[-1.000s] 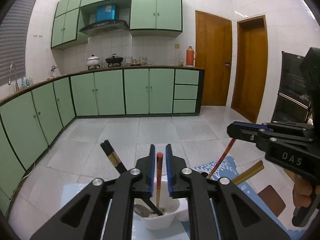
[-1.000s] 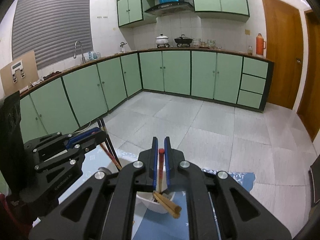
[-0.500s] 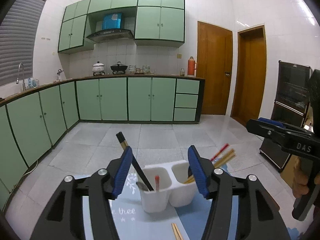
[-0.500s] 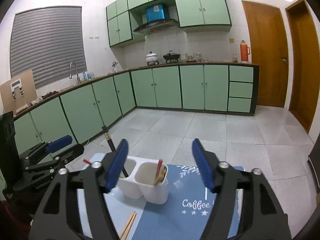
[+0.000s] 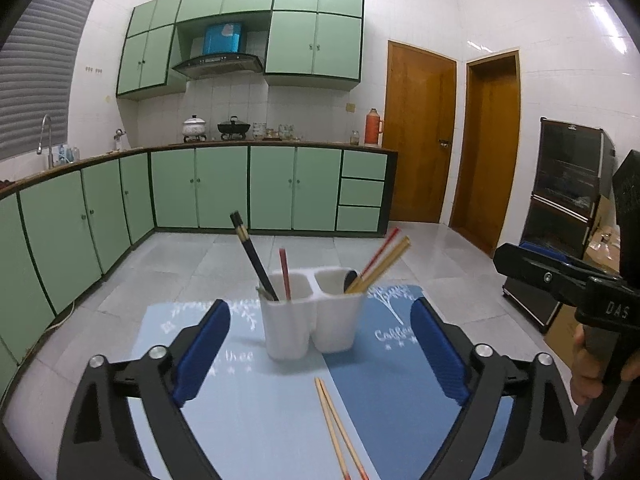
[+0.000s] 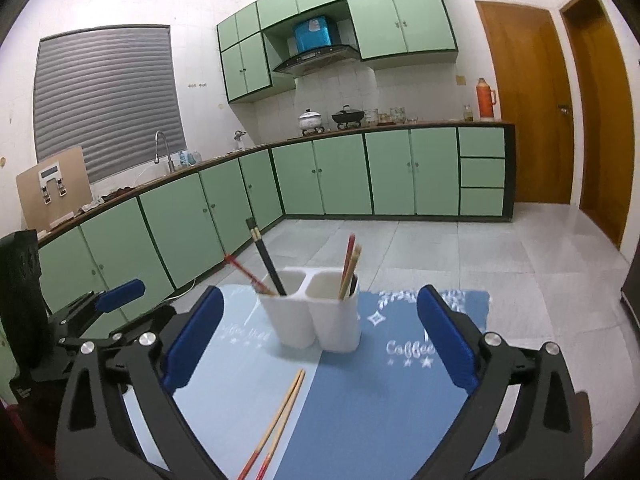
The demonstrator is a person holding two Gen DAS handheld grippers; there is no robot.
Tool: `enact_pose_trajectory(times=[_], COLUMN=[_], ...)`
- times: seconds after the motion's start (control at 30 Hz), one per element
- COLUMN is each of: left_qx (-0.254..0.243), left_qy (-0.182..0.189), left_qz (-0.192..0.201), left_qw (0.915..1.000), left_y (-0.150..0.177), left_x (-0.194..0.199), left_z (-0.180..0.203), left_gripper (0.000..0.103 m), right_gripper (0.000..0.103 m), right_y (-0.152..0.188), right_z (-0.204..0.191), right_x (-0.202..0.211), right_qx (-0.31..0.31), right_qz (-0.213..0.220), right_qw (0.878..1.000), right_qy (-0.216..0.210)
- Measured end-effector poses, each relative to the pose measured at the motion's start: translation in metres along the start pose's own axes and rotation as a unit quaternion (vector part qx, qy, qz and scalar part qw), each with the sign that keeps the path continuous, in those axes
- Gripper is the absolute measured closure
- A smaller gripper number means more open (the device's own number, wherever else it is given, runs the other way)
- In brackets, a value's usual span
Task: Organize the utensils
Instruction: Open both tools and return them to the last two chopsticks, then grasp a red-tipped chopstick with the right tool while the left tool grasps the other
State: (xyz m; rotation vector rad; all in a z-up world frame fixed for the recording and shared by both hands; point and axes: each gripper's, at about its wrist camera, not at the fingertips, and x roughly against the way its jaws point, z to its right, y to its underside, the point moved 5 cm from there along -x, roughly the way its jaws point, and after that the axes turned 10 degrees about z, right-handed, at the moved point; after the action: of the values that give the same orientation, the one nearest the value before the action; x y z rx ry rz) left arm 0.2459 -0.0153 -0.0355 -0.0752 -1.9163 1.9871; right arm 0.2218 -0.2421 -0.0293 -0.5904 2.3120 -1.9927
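With both the left gripper (image 5: 320, 344) and right gripper (image 6: 318, 336) just sprung wide and empty, approach the loose chopsticks (image 5: 338, 428) low along the worktop (image 5: 260, 420), pinching both sticks together mid-length.

We carry two matching hand-held grippers. Our left gripper (image 5: 320, 344) is built of matte black plastic arms shaped like open triangular frames, each joint pinned by a round silver screw (image 5: 157, 352). Its two fingers (image 5: 202, 346) wear ribbed, deep blue pads on their inner faces. Our right gripper (image 6: 318, 338) has the same black linkage, silver screws and blue-padded fingers (image 6: 446, 338). Seen from the left wrist, the right gripper's black body bears pale letters reading "DAS" (image 5: 616, 307), and our hand (image 5: 588, 364) wraps its dark handle. A boxy black housing sits above each tool.
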Motion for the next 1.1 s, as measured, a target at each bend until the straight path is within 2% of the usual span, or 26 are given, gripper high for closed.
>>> enact_pose_trajectory(times=[0.27,0.53,0.73,0.9,1.1], left_qx=[0.004,-0.002,-0.013,-0.014,-0.007], left_qy=[-0.007,-0.021,-0.045,-0.059,-0.072], left_qz=[-0.013,-0.043,-0.091,-0.128,-0.152], left_qw=[0.9999,0.9988,0.9948,0.9899,0.9858], left_y=[0.026,0.058,0.108,0.146,0.169], left_x=[0.029,0.044,0.047,0.05,0.055], left_z=[0.001,-0.006,-0.014,-0.024,-0.04], left_gripper=[0.008,0.008,0.008,0.008,0.008], right_gripper=[0.006,0.006,0.006,0.006,0.006], right_y=[0.025,0.068,0.127,0.176,0.213], right_z=[-0.004,-0.016,-0.028,-0.039,-0.054], right_x=[0.025,0.036,0.035,0.033,0.027], right_qx=[0.004,0.018,0.042,0.027,0.031], right_qz=[-0.011,-0.041,-0.085,-0.117,-0.141], right_qw=[1.0,0.999,0.995,0.991,0.987], right_qy=[0.009,0.018,0.04,0.054,0.066])
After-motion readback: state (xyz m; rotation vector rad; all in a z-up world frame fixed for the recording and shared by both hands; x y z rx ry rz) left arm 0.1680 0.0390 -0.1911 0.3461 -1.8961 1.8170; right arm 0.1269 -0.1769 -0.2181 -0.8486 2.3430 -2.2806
